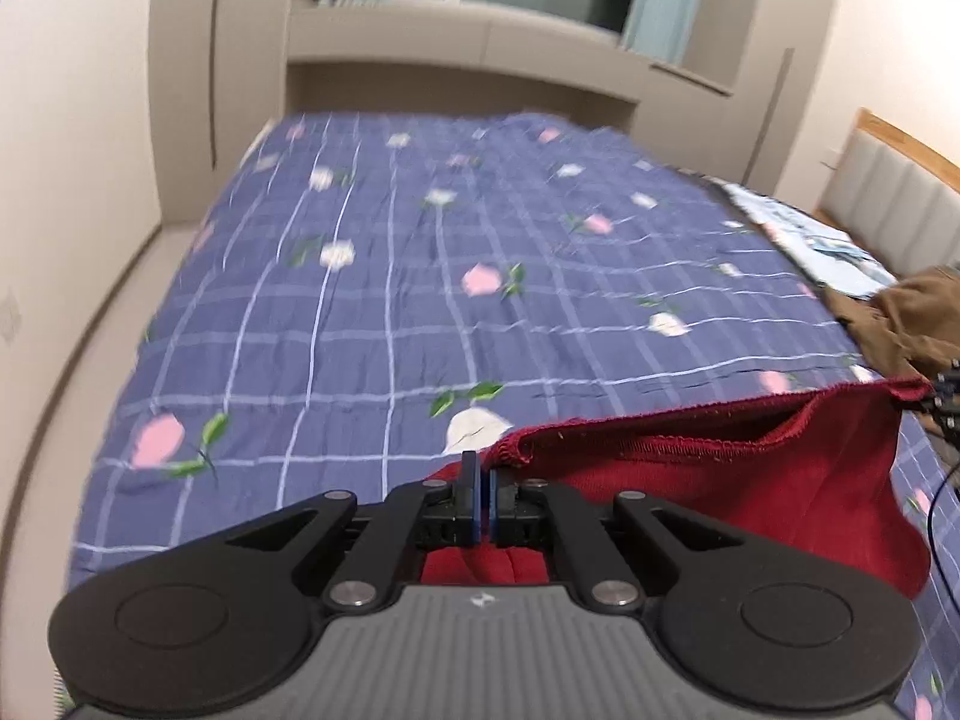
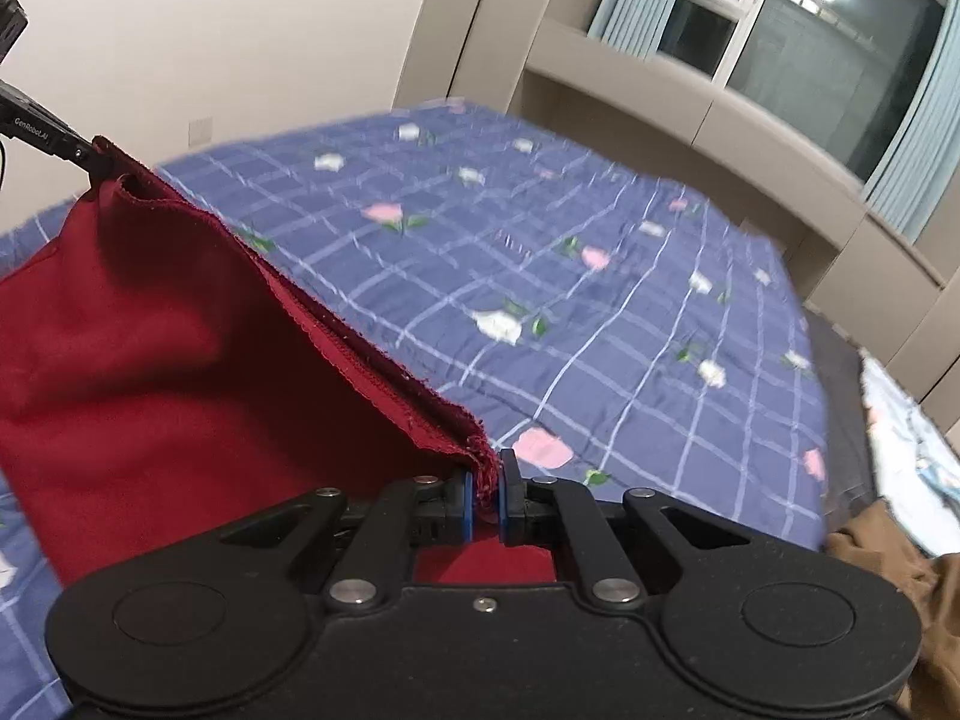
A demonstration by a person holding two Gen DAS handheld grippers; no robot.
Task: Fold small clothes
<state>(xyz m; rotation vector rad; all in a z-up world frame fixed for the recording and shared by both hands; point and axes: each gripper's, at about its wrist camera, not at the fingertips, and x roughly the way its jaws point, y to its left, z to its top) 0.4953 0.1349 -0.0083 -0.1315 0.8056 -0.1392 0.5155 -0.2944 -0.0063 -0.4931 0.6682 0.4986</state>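
Two corners of the dark red knitted cloth garment (image 1: 750, 480) are pinched, one by the left gripper (image 1: 483, 498), one by the right gripper (image 2: 486, 495), fingers nearly closed; it is held stretched above the blue checked floral bedsheet (image 1: 390, 300)

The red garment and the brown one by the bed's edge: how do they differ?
The red garment is lifted off the bed, stretched between the left gripper and the right gripper, which clamp its hem corners; the brown garment lies crumpled and untouched on the bedspread. Both are plain, unpatterned cloth.
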